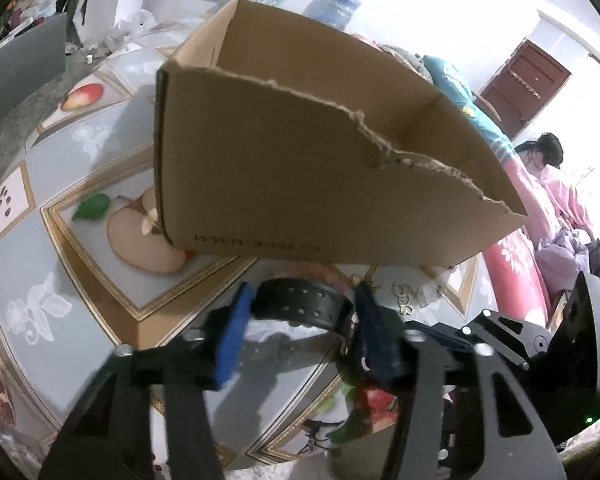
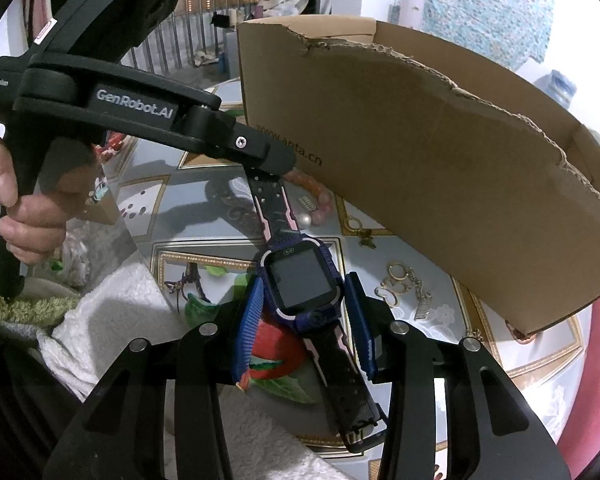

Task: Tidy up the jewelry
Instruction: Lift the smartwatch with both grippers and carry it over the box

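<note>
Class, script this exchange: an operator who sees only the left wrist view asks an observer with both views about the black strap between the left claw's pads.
Operator: What does this strap belong to?
Observer: A smartwatch with a blue case and a dark screen.
Operator: Is the case lying free on the table?
Observer: No. It sits between the blue pads of the right claw, which look closed on it.
</note>
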A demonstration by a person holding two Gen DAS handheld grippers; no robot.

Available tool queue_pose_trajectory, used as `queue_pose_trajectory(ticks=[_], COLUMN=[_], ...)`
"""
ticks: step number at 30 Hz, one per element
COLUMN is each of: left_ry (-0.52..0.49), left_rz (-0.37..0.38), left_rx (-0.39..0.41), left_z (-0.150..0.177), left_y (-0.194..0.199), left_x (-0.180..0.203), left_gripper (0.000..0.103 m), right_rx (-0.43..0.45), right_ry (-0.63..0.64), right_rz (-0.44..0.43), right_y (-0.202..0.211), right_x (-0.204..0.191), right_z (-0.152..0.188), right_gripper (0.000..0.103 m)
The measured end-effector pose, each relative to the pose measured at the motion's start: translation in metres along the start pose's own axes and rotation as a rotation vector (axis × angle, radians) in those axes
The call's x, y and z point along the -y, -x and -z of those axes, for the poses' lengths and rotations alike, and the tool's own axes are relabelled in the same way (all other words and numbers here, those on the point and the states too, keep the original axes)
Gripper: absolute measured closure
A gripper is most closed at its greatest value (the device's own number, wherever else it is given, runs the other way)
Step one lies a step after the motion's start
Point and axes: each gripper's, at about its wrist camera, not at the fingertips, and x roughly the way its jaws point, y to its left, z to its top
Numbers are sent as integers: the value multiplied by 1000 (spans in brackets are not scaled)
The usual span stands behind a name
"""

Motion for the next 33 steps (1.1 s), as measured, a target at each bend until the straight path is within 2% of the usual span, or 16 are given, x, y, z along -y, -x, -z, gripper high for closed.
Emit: queue_pose_trajectory(ticks=[4,7,11,14,21,27,29,32,33], left_ry=[-37,-80,-142,-152,-147,-155,-156,-150,-148], left_rz=[-15,-41,-98,-115,-138,-152,-156,-156,-157], left_rx=[9,23,39,46,36,32,31,29,30], left_z=[2,5,11,16,24,28,29,30,31], left_y=[1,0,-2,-1,-3,-5,-6,-7,-7], left_x=[4,14,27,28,24,26,26,26,26], left_gripper=[77,81,82,82,82,82,82,82,82], right_rx=[0,-2,14,31,-52,-100,-79,-62,-57], right_ry=[2,-10,-91,-199,-480,-677,-728,-778,-798], right_rz=[1,-5,-20,-37,-17,-107,-143,-177,-188], right_y=[0,1,17,40,57,35,32,28,25], right_x=[0,1,16,36,77,94,97,100,102], right_z=[0,0,1,10,48,67,70,73,74], right_gripper=[64,64,64,64,64,76,77,86,92])
